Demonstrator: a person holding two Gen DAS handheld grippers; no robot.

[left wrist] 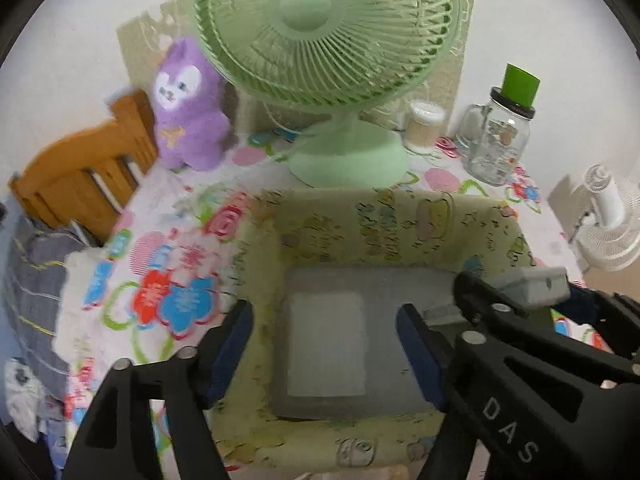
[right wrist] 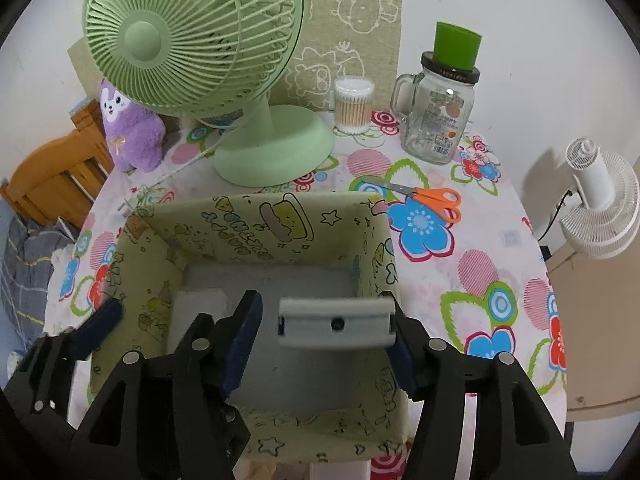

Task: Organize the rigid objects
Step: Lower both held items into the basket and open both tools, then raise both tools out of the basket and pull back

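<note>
grey block: a small grey plastic block hangs between the fingers of my right tool, above the inside of the fabric storage box
gap: the right finger touches the block's end, the left finger stands clear of it, so i judge it released or nearly so
long axis: the block lies crosswise, end to end between the two fingers, with a small dark hole on the face toward me
direction: the box floor is straight below the block; the move is down, not sideways
left tool: my left tool is spread wide with nothing in it, over the box's left half above a flat grey-and-white pad
nearer hand: the right one, since the block sits in its fingers
still out: orange-handled scissors lie on the worktop just right of the box
writing: "das" on a tool arm; cartoon lettering on the box, a printed label on the glass jar, neither readable
</note>
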